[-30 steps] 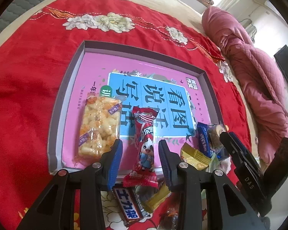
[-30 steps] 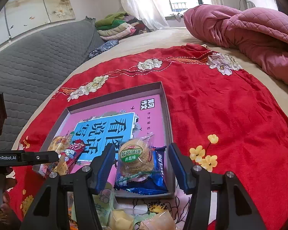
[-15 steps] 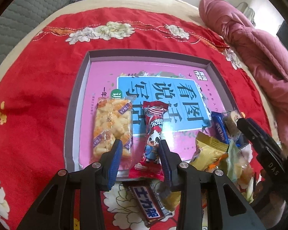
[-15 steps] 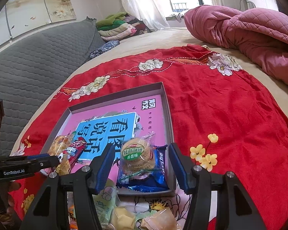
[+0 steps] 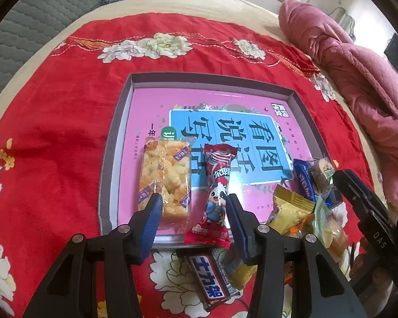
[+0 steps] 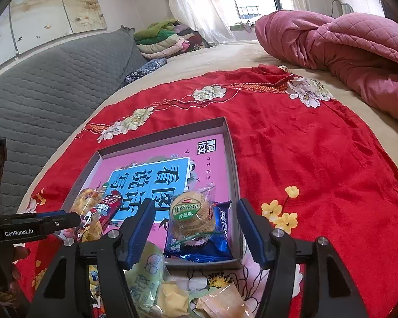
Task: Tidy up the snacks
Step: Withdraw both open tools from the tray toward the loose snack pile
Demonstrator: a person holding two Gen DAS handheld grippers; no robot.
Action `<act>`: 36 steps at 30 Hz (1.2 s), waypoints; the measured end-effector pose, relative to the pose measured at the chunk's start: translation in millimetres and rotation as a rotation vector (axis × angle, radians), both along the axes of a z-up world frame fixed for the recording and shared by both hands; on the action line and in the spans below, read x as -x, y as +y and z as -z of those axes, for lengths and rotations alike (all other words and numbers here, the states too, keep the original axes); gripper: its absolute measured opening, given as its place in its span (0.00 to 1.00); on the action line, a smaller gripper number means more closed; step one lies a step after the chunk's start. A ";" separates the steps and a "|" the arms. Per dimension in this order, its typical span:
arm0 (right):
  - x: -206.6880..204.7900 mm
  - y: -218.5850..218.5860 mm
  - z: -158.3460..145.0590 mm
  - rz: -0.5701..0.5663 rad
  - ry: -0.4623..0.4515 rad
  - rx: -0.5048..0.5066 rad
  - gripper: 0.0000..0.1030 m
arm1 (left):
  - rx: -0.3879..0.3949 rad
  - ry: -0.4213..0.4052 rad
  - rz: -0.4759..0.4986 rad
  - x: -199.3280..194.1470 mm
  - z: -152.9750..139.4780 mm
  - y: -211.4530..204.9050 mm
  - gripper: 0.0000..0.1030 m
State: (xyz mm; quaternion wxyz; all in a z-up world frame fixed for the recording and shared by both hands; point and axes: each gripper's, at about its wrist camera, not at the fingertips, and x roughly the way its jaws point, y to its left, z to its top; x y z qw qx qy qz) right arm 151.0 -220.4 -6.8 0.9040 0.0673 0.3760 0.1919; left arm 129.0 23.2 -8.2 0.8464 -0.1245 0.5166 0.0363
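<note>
While the left gripper [image 5: 193, 212] jaws have just been widening, freeing the red panda packet [image 5: 217, 196] between them in the tray [image 5: 119, 137], the right gripper [image 6: 195, 224] jaws have spread too, clear of the biscuit pack [image 6: 191, 216]. Only the left view shows the chocolate bar [image 5: 209, 275]; the right view reads "GenRobot.AI".

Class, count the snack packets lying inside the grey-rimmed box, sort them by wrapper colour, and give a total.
See-through: 2 (puffed-rice bar, round biscuit)
Red: 1 (panda stick)
Blue: 1 (blue packet)
Total: 4
</note>
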 end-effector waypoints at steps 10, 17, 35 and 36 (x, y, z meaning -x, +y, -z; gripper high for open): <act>13.0 -6.4 -11.9 -0.008 -0.034 -0.005 0.67 | 0.003 -0.036 -0.003 9.6 -17.1 5.1 0.55; 22.4 -4.7 -19.2 -0.023 -0.061 0.015 0.68 | 0.017 -0.063 -0.003 17.5 -28.2 8.9 0.55; 66.9 -6.0 -26.3 -0.076 -0.070 0.081 0.69 | 0.037 -0.076 0.044 44.0 -37.0 1.2 0.56; 69.7 -5.9 -26.5 -0.079 -0.070 0.087 0.69 | 0.037 -0.075 0.046 44.5 -37.0 0.3 0.56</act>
